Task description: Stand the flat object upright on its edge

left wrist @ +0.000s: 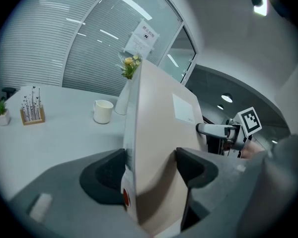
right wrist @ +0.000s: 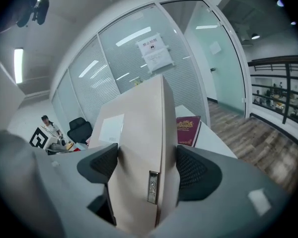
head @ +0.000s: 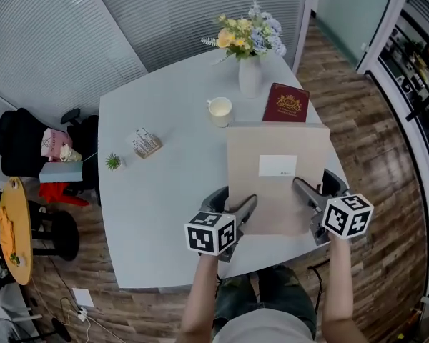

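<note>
While the left gripper [head: 234,200] and the right gripper [head: 318,186] each clamp a side edge between dark, dimpled pads, the flat beige box [head: 275,184] hangs tilted over the near part of the pale grey table [head: 157,191]. Its broad face is smooth and matte, perhaps cardboard, with a rectangular white label [head: 277,165]. A small metallic clasp [right wrist: 150,187] sits on its thin edge. Whether its far edge touches the tabletop is unclear. Beyond it lies a maroon book [head: 286,103].
</note>
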The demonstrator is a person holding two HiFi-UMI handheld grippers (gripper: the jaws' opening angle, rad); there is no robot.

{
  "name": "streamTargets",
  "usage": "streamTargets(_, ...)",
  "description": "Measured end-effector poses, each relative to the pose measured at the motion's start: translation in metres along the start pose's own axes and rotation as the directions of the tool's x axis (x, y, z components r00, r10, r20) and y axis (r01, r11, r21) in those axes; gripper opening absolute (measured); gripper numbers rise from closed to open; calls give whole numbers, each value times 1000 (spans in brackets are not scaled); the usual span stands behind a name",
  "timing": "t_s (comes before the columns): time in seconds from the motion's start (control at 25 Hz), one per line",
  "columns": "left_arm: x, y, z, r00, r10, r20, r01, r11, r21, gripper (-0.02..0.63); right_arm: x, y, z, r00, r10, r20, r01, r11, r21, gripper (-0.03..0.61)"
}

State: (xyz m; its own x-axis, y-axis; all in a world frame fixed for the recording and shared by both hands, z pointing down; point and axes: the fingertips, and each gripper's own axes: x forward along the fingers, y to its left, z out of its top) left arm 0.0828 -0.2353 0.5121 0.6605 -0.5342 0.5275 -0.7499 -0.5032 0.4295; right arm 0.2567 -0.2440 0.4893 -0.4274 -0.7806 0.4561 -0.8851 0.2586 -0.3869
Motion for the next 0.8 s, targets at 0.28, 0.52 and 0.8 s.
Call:
streamTargets(0.28, -17, 11, 13, 996, 72, 52, -74, 996, 47, 330, 11, 24, 18, 998, 59, 18, -57, 992, -115, 394)
streamTargets(0.52, -27, 21, 30, 986, 114, 121, -129, 984, 121, 328, 17, 40, 33, 992, 95, 78, -78, 976, -202, 391)
streamTargets(0.8, -27, 41, 34, 969, 209, 128, -233, 947, 219, 319, 29, 53, 35, 993, 100, 63, -70, 930, -362, 382)
